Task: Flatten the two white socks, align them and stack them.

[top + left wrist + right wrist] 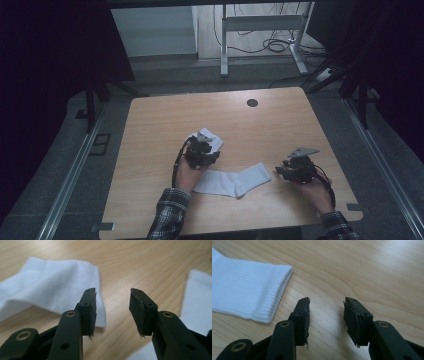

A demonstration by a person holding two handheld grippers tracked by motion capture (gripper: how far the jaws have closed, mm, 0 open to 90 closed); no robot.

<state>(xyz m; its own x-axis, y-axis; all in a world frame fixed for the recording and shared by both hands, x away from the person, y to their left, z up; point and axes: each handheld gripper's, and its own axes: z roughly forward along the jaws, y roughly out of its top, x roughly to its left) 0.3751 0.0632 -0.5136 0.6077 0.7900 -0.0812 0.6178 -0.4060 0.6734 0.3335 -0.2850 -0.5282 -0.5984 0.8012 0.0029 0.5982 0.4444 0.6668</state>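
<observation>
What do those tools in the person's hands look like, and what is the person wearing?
Both tongs, left and right, are black, each topped by a grey three-cornered plate and trailing a black cable. Their jaws are flat black pads on pivoted links with brass-ringed holes. The sleeves are dark plaid.

The high view looks forward and down from above the person's side, far enough off to take in the whole counter (150,125) and the floor past its far edge. The left gripper view sits low and close along its jaws over a white sock (50,287). The right gripper view is just as close, facing the long sock's cuff (269,295). All three share the wooden counter top and socks.
</observation>
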